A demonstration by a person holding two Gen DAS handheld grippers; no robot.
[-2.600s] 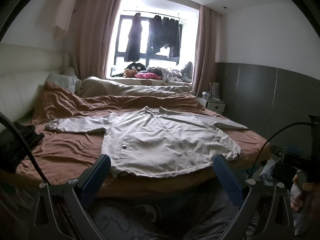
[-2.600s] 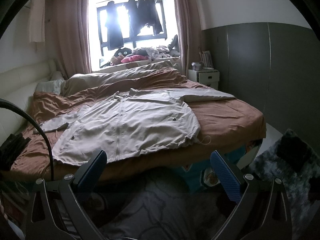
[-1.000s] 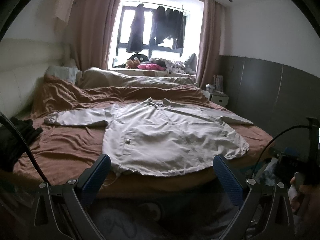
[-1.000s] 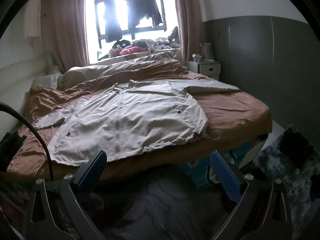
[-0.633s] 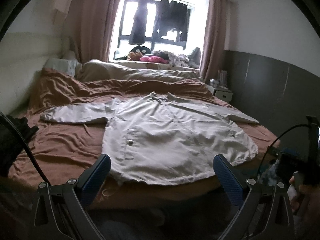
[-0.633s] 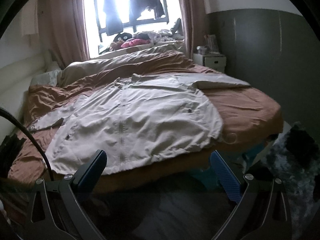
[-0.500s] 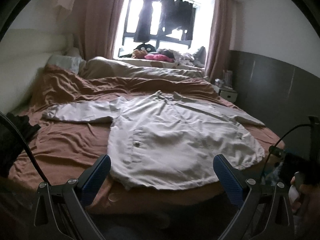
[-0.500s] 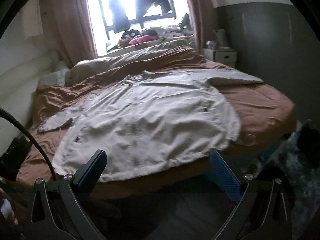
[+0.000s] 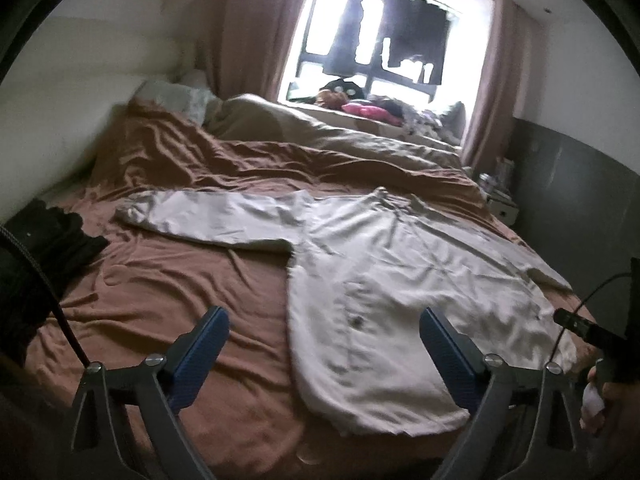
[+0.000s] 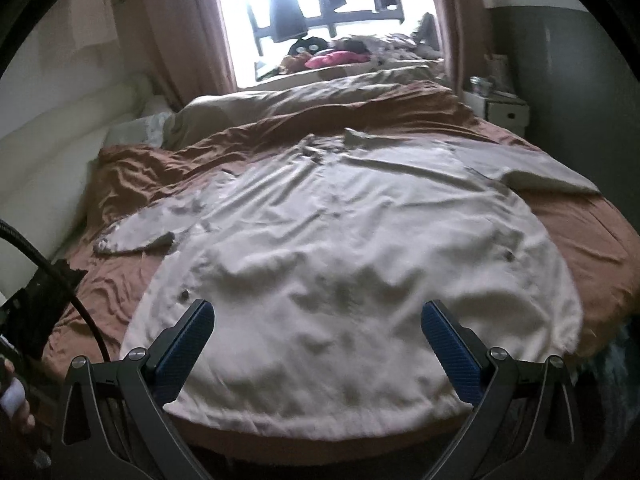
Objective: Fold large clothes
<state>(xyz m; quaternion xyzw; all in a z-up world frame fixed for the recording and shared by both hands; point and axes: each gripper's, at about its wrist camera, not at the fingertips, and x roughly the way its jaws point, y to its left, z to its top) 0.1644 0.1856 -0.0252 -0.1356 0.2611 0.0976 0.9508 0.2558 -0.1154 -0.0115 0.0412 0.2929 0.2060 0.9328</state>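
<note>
Both tools are brought in much closer over the beige jacket (image 10: 360, 264) spread flat on the bed (image 9: 168, 304) than a second ago, the left tool (image 9: 320, 344) starting to close on nothing, the right tool (image 10: 318, 336) wide and empty, so no fold is begun yet.

Jacket (image 10: 352, 264) hem blurred (motion) — unreadable.

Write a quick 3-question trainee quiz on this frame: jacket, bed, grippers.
1. True or false: the jacket is already folded in half.
2. What lies on the sheet at the bed's left edge? A) dark clothes B) a pillow C) a towel
3. Fill in: neither the left gripper nor the right gripper holds ____.

Key
1. False: it lies spread flat, both sleeves out to the sides.
2. A: the dark clothes.
3. Anything: both stand wide over the jacket's hem, the left one's jaws just starting to close, with nothing between them.
</note>
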